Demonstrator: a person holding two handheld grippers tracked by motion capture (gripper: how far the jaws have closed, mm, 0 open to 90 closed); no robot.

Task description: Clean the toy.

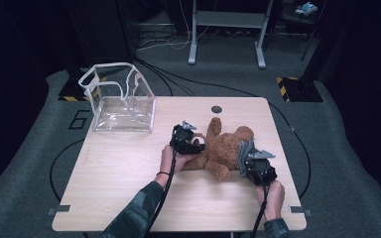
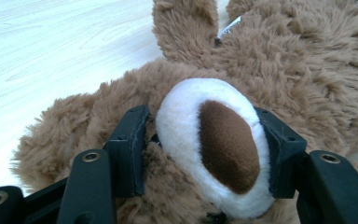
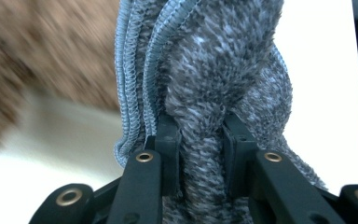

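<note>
Item: brown plush bear [image 1: 222,147], lying flat at the middle of the tabletop [image 1: 124,168], limbs spread.

Left claw [image 1: 194,144]: set on the bear's near-left side. In the left gripper view its jaws stand either side of the white muzzle [image 2: 214,144], both pads touching the fur; the muzzle bulges between them, so this reads as a hold, probably to pin the toy in place for the other hand's work.

Right claw [image 1: 248,157]: closed on a grey cloth [image 3: 200,93], a fold pinched between the pads and standing upright. In the high view the cloth [image 1: 244,151] rises just beside the bear's right flank, touching or nearly so. Likely purpose: wiping or covering the bear.

Also present: clear bag [image 1: 121,101], open-topped, at the far-left corner, well apart from the bear.
</note>
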